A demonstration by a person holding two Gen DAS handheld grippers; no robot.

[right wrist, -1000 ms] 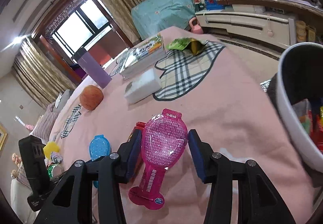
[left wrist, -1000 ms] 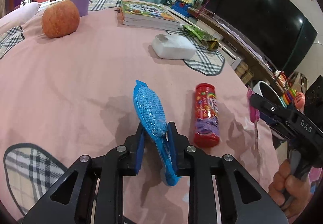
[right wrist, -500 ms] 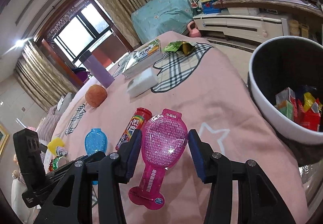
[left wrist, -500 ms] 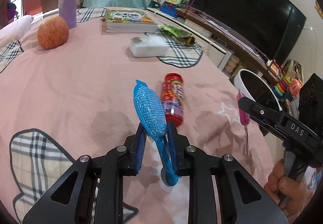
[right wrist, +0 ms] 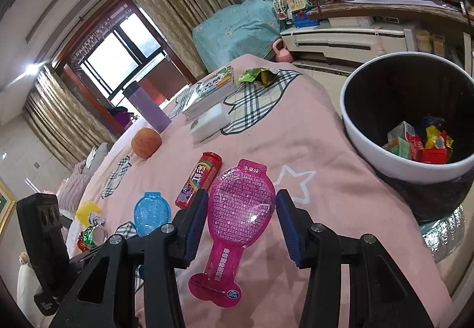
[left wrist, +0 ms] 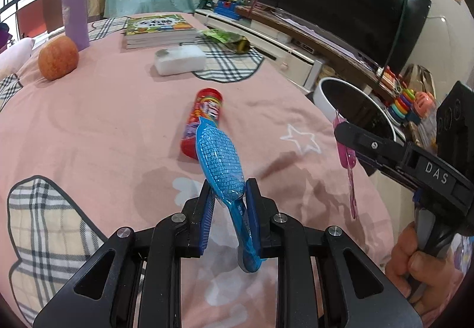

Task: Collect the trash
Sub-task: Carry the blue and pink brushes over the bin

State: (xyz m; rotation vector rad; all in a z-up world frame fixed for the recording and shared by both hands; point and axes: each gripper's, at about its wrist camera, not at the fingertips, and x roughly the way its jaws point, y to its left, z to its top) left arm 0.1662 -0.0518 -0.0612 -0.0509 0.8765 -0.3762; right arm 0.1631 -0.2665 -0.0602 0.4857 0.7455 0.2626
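My left gripper [left wrist: 228, 194] is shut on a blue jelly pouch [left wrist: 220, 162], gripped edge-on and held up above the pink tablecloth. My right gripper [right wrist: 241, 197] is shut on a pink jelly pouch [right wrist: 240, 227], clamped across its flat width. The right wrist view also shows the blue pouch [right wrist: 152, 212], lower left. A white trash bin [right wrist: 370, 150] with a black inside stands just past the table's right edge and holds several wrappers. In the left wrist view the bin [left wrist: 326, 97] lies beyond the right gripper [left wrist: 343, 132]. A red candy tube [left wrist: 204, 115] lies on the cloth.
On the far side of the table are an apple [left wrist: 58, 58], a purple cup [left wrist: 74, 11], stacked books [left wrist: 158, 32], a white pack [left wrist: 180, 60] and a green wrapper [left wrist: 228, 38]. A hand [left wrist: 420, 265] holds the right gripper's handle. A TV cabinet [right wrist: 349, 35] stands behind the bin.
Both grippers have moved across the table toward the bin with their pouches still gripped. The bin has come fully into the right wrist view, and the red tube now lies close behind the blue pouch.
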